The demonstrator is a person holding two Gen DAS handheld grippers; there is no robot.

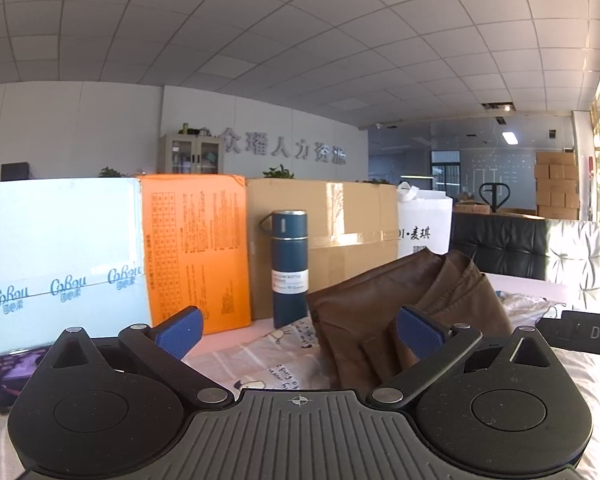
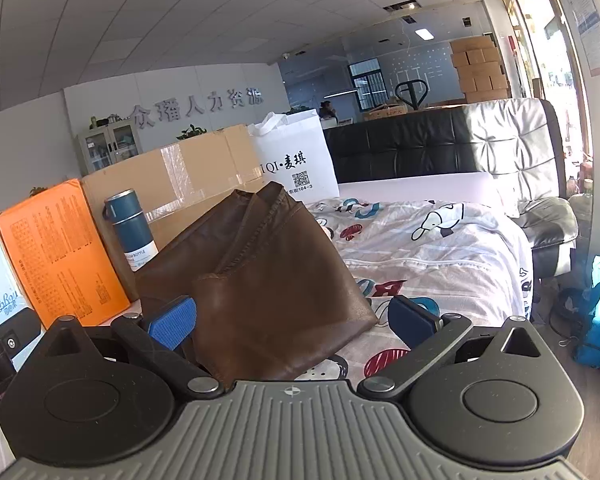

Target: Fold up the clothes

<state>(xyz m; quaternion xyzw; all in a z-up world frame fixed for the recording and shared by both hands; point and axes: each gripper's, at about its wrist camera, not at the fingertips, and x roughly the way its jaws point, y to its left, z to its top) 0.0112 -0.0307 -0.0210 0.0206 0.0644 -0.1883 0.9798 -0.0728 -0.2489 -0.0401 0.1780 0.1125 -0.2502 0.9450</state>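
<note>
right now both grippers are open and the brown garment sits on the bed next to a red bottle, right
Not quite: the bottle is dark blue, not red, as the left wrist view shows. The rest holds: the left gripper and right gripper are open, and the brown garment sits on the bed.

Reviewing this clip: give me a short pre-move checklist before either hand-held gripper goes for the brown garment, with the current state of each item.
1. Left hand-held gripper open and empty: ok.
2. Right hand-held gripper open and empty: ok.
3. Brown garment lying flat on the printed sheet: not ok, it is bunched and raised.
4. Blue bottle upright, apart from the garment: cannot tell, they look close.
5. Graspable hem in view: ok, a stitched edge faces the right hand-held gripper.
</note>
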